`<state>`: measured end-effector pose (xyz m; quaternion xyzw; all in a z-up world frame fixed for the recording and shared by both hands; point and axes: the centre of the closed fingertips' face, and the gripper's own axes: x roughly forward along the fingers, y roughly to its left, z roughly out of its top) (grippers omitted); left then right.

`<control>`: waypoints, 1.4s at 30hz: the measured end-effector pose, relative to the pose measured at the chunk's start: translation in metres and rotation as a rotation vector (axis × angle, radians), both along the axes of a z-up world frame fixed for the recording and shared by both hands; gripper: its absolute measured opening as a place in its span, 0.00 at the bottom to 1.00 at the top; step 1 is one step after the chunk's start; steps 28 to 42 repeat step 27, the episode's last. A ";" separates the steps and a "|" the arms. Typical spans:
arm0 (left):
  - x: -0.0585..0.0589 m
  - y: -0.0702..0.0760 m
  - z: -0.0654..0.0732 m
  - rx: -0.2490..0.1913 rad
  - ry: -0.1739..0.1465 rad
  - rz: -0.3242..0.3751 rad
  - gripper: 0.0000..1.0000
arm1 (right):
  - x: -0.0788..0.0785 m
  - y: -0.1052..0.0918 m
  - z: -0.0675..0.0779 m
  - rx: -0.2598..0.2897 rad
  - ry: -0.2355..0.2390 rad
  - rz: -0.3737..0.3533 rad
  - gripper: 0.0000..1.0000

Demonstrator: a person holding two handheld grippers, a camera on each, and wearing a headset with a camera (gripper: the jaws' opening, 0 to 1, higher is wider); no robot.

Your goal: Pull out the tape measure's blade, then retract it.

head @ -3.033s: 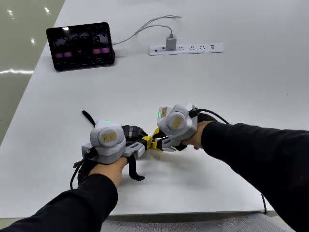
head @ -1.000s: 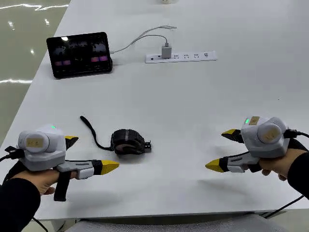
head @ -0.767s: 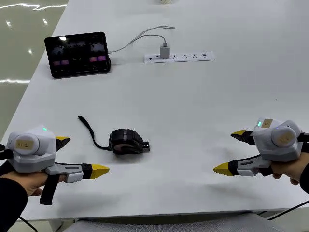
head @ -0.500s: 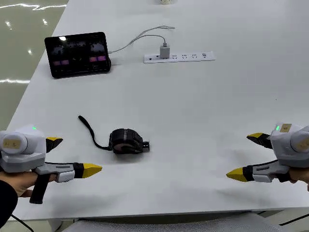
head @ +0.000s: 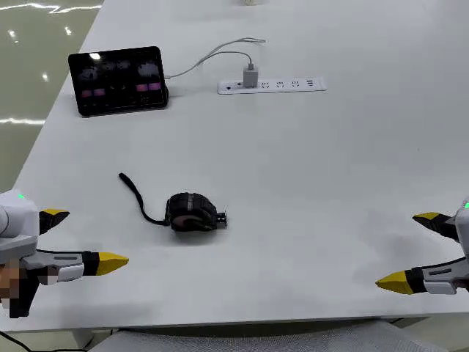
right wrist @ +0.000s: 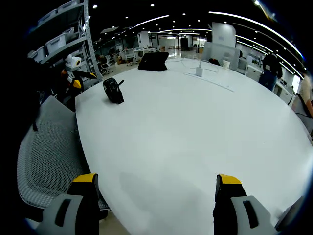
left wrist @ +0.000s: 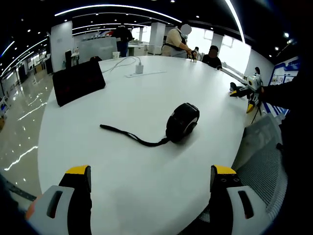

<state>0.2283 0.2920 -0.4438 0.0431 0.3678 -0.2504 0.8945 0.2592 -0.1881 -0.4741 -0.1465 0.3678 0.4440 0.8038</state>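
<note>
Status: 3 s back you had both grippers bunched on the black round-cased tape measure (head: 192, 213). Now both are off it and pulled wide. L gripper (head: 84, 236) is at the near-left table edge, yellow-tipped jaws spread, nothing btwn them. R gripper (head: 408, 249) is at the near-right edge, jaws likewise apart and empty. Over the last sec both drifted further outboard.

Tape lies free on the white tabletop (head: 308, 169), approx 1 o'clock from L gripper and 10 o'clock from R, well apart from both. Its black wrist strap (head: 135, 196) trails off toward 10 o'clock from the case. Hook end (head: 222, 217) sits at the case mouth on the 3 o'clock side, no blade length out. Left gripper view agrees: case (left wrist: 183, 121) dead ahead, untouched.

Black tablet (head: 117, 79) is at 11 o'clock of the tape, white power strip (head: 271, 86) at 1 o'clock. Both are far off and not in play.

My read: blade's back in and the tool's released, so pull + retract looks done and you're backing off to rest. If another rep is wanted, you'd need to close in again: one gripper pins the case, the other pinches the hook.
</note>
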 end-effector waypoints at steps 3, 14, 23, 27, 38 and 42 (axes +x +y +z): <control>0.000 0.000 0.001 0.002 0.000 -0.001 0.99 | 0.002 -0.005 0.001 -0.003 -0.004 -0.012 0.99; -0.005 0.002 -0.005 0.007 0.014 0.001 0.98 | 0.002 -0.003 0.003 0.002 -0.002 -0.002 0.99; -0.009 0.004 -0.007 0.005 0.026 -0.002 0.99 | 0.000 -0.001 0.008 0.009 -0.008 0.003 0.99; -0.010 0.003 -0.006 0.001 0.027 -0.001 0.99 | -0.001 0.000 0.007 0.005 -0.003 0.008 0.99; -0.010 0.003 -0.006 0.001 0.027 -0.001 0.99 | -0.001 0.000 0.007 0.005 -0.003 0.008 0.99; -0.010 0.003 -0.006 0.001 0.027 -0.001 0.99 | -0.001 0.000 0.007 0.005 -0.003 0.008 0.99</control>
